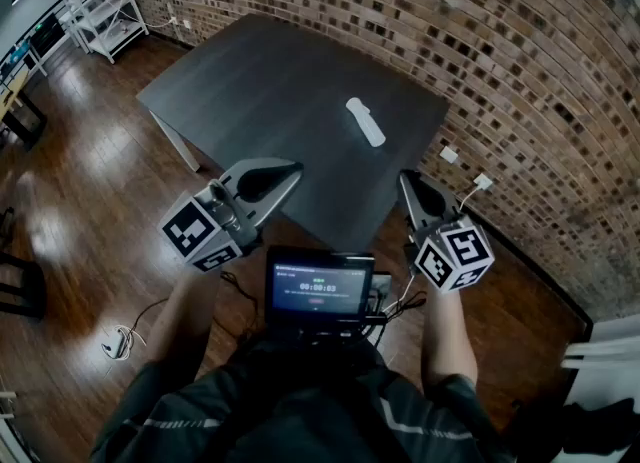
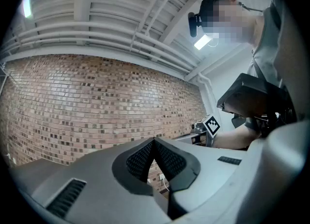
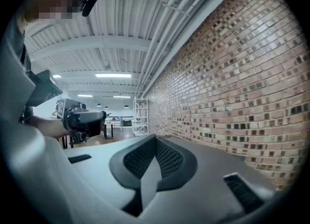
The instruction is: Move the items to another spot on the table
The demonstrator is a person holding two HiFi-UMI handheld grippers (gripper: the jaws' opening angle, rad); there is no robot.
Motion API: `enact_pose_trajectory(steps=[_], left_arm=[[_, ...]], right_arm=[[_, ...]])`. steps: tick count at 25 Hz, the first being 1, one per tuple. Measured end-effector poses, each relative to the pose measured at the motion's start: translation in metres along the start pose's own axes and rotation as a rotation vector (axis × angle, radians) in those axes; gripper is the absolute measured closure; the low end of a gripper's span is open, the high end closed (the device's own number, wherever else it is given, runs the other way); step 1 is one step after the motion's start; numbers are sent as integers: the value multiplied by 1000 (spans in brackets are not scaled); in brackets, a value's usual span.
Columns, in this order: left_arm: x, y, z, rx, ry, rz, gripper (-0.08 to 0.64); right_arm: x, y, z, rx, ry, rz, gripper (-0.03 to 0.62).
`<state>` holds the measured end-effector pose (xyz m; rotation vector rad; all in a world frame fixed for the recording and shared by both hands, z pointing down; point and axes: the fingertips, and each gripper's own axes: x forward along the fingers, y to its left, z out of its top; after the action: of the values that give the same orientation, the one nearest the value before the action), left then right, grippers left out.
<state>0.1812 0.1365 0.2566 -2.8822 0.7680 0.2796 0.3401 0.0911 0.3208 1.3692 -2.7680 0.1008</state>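
Note:
A white oblong item (image 1: 366, 121) lies alone on the dark table (image 1: 270, 91), toward its right side. My left gripper (image 1: 292, 168) is held near the table's front edge, shut with nothing between its jaws. My right gripper (image 1: 407, 178) hovers off the table's near right corner, also shut and empty. In the left gripper view the jaws meet (image 2: 154, 141) and point up at the brick wall; the right gripper's marker cube (image 2: 210, 124) shows beyond. In the right gripper view the closed jaws (image 3: 155, 139) face along the wall, with the left gripper (image 3: 80, 119) at left.
A brick wall (image 1: 520, 61) runs close behind the table's right side, with wall sockets (image 1: 449, 154) low on it. White shelving (image 1: 95, 1) stands at the far left. A small screen (image 1: 318, 286) sits at the person's chest. A cable (image 1: 120, 341) lies on the wooden floor.

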Motion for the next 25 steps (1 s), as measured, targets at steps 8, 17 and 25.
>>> enact_pose_trajectory(steps=[8,17,25], left_arm=[[0,-1,3,5,1,1,565],[1,-3,-3,10,22,23,565],[2,-7,-5,15,32,50,565]], right_arm=[[2,1,3,0,-1,9,588],[9,0,-5,-12,20,35,588],[18,-6,-10,-10,44,71,586]])
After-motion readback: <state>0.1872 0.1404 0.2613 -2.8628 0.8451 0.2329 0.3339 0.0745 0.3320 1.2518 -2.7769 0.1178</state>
